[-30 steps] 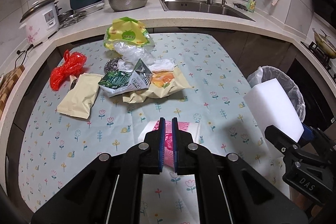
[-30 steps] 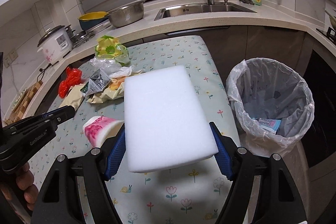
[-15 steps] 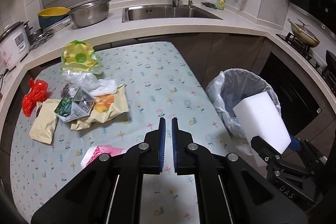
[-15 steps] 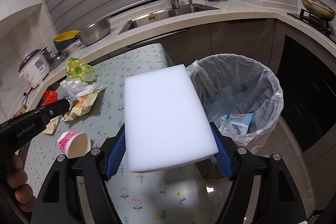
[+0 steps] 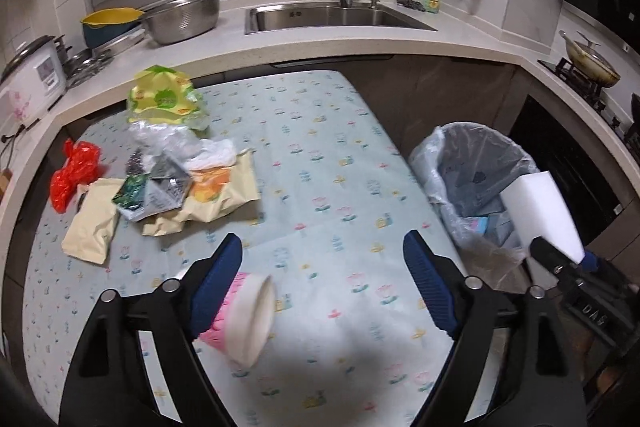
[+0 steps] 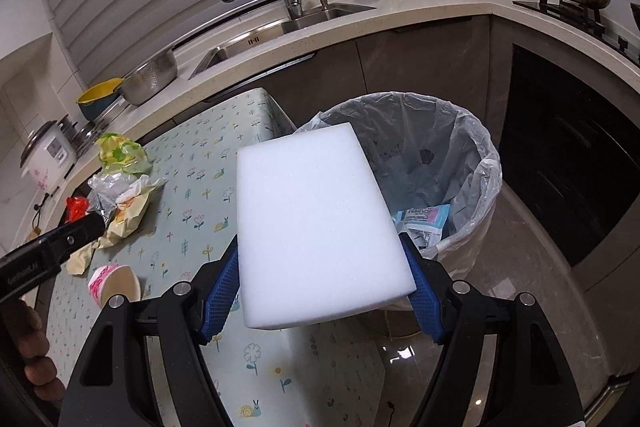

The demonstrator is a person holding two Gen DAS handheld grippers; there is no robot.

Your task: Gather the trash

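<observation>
Above the rim of the trash bin, a white foam block is clamped between the blue pads of the right tongs. Inside the bin lies a blue and pink wrapper. Left of the bin, on the bench with the flowered cloth, the left tongs have just been opening and stand wide apart; a pink paper cup lies on its side beside their left pad. Farther from the bin sits a heap of wrappers.

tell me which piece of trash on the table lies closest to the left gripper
The pink paper cup, on its side beside the left gripper's left finger. The wrappers lie heaped farther back.
</observation>
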